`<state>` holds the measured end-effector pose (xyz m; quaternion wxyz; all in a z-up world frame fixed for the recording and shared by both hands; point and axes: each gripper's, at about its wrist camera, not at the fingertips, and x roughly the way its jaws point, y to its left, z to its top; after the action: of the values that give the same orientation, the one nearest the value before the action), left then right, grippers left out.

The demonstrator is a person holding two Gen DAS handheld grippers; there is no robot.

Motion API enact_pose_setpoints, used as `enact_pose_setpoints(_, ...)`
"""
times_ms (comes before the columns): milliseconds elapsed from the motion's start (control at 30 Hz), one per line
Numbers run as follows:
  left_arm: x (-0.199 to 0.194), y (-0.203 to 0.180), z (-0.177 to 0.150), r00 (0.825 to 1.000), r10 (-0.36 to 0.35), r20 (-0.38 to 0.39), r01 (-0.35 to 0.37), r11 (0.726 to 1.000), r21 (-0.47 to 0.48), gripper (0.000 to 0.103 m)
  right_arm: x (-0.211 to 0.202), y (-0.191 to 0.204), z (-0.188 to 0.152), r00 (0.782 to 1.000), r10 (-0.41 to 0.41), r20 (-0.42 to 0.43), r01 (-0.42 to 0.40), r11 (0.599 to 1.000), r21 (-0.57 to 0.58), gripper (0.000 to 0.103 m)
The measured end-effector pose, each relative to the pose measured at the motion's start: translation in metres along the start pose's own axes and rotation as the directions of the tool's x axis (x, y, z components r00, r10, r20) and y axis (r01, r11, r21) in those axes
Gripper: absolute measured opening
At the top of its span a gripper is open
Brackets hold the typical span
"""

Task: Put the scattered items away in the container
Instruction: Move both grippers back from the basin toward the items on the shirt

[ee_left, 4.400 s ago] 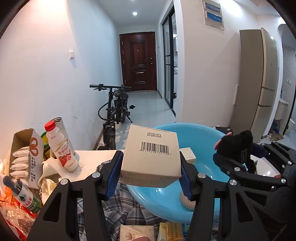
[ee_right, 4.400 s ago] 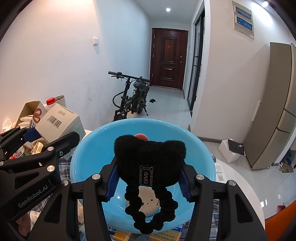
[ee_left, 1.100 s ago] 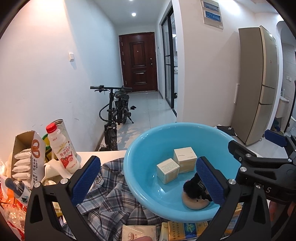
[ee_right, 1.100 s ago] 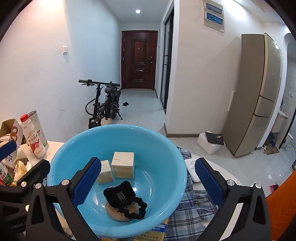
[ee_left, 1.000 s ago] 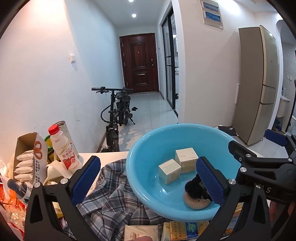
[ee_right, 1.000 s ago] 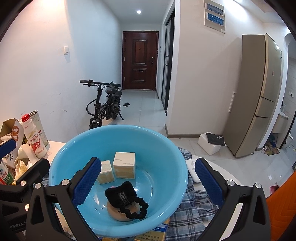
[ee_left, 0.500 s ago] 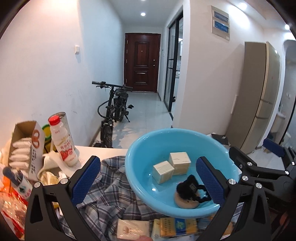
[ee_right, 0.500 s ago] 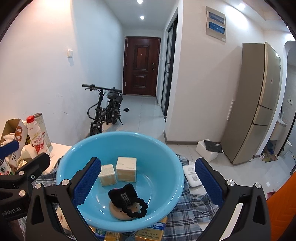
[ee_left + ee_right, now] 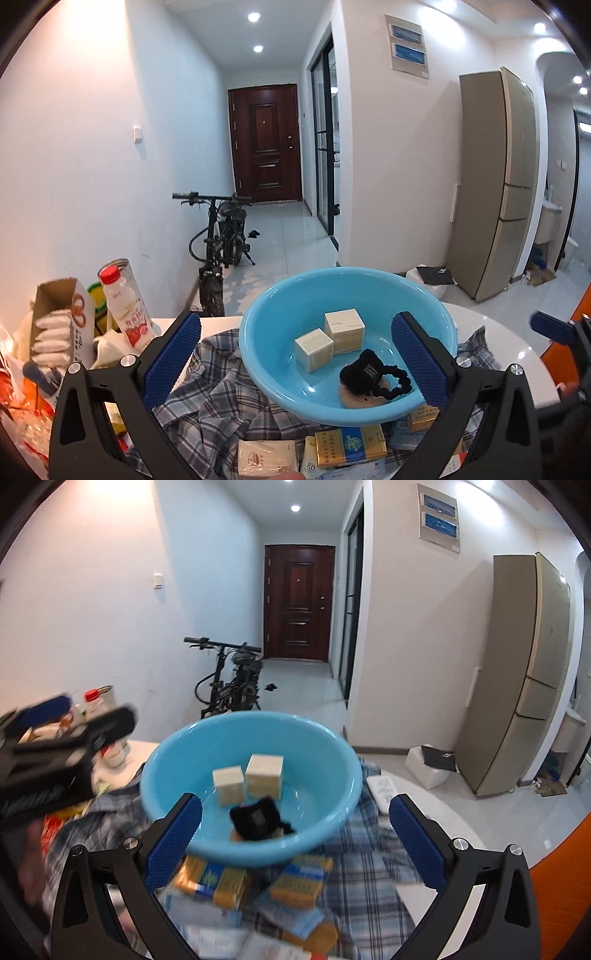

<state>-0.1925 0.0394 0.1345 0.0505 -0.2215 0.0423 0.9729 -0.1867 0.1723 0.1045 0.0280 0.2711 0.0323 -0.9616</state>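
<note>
Your left gripper: fingers spread, empty | your right gripper: fingers spread, empty | basin ahead between both, holding two boxes and hair tie

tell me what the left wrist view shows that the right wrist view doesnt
Only the left wrist view shows the open pretzel carton of white packets and a sharp strawberry drink bottle. Only the right wrist view shows the white remote-like device on the cloth right of the basin. Both share the blue basin, two cream boxes, the black scrunchie and the yellow packets.
</note>
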Motion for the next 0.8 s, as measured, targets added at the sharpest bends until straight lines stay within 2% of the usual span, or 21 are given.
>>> enact_pose_setpoints(167, 0.003, -0.012, -0.003, 1.0, 0.027, -0.006, -0.026, 0.999, 0.036, 0.103, -0.017, -0.009, -0.036, 1.0, 0.009, -0.015, -0.01, 1.0, -0.014, 0.103)
enact_pose_setpoints(400, 0.002, -0.032, -0.007, 0.998, 0.057, 0.0, -0.056, 0.993, 0.102, 0.103, -0.016, -0.019, -0.11, 0.994, 0.035, -0.099, -0.042, 0.997, -0.068, 0.103)
enact_pose_setpoints(500, 0.0, -0.038, -0.008, 1.0, 0.01, -0.023, -0.007, 0.993, 0.117, 0.103, -0.006, -0.025, -0.135, 0.986, 0.055, -0.157, -0.069, 0.994, -0.087, 0.103)
enact_pose_setpoints(567, -0.001, -0.041, -0.009, 1.0, -0.008, -0.026, 0.011, 0.993, 0.116, 0.103, 0.001, -0.028, -0.148, 0.981, 0.061, -0.185, -0.079, 0.992, -0.095, 0.103)
enact_pose_setpoints(667, -0.002, -0.047, -0.01, 1.0, 0.0, -0.024, 0.003, 0.991, 0.133, 0.103, 0.012, -0.032, -0.161, 0.972, 0.071, -0.223, -0.093, 0.992, -0.089, 0.103)
enact_pose_setpoints(800, 0.001, -0.047, -0.011, 1.0, 0.002, -0.031, 0.002, 0.991, 0.137, 0.103, 0.022, -0.034, -0.169, 0.959, 0.118, -0.256, -0.13, 0.991, -0.031, 0.103)
